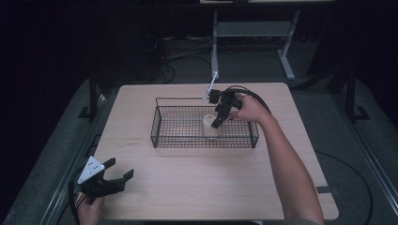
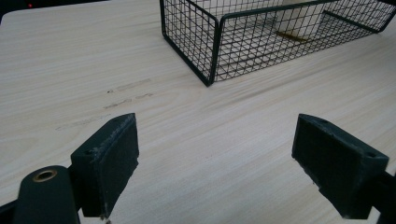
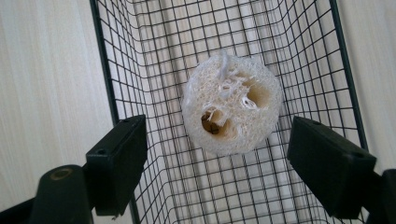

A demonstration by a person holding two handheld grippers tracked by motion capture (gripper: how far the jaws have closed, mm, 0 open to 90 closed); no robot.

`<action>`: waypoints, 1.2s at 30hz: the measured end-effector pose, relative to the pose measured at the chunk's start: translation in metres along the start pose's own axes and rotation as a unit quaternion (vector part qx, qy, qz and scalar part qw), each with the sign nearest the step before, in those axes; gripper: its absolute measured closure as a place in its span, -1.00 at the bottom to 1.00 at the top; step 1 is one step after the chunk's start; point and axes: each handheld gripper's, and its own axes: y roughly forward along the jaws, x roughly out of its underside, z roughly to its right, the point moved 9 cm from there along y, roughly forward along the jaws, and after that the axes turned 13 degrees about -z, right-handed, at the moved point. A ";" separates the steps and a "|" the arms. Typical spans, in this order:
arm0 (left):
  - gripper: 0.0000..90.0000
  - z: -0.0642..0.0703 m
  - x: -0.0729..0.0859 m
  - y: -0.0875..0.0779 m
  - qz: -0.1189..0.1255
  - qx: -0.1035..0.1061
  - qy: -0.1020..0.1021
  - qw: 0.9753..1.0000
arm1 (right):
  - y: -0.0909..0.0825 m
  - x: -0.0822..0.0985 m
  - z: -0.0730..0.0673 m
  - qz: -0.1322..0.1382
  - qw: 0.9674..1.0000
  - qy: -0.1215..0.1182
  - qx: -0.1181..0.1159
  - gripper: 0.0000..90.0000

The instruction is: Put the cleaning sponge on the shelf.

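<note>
A pale, round loofah sponge [image 1: 210, 126] stands on end inside a black wire basket [image 1: 187, 136] at the middle of the wooden table [image 1: 197, 183]. My right gripper [image 1: 217, 123] hangs just above it, pointing down, jaws open. In the right gripper view the loofah [image 3: 232, 105] sits on the basket floor [image 3: 140, 56] between and beyond the spread jaws [image 3: 215, 128], touching neither pad. My left gripper [image 1: 121, 167] rests at the table's front left corner, open with nothing in it. Its own view [image 2: 217, 123] looks across bare wood to the basket [image 2: 215, 46] and the loofah [image 2: 299, 18].
The basket has a thin wire handle rail [image 1: 180, 98] along its far side. A white stick [image 1: 211, 86] rises from the right gripper. Beyond the table stand the legs of a white desk frame [image 1: 286, 56] and cables on a dark floor.
</note>
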 end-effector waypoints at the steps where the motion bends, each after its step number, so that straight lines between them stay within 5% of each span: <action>1: -0.69 0.000 0.000 0.000 0.001 0.001 -0.001 1.000 | -0.002 0.000 -0.001 0.002 1.000 -0.001 0.000 -0.56; 36: -0.69 -0.001 0.000 -0.001 0.000 0.000 0.001 1.000 | -0.026 -0.002 -0.042 0.016 0.999 -0.039 0.011 -0.59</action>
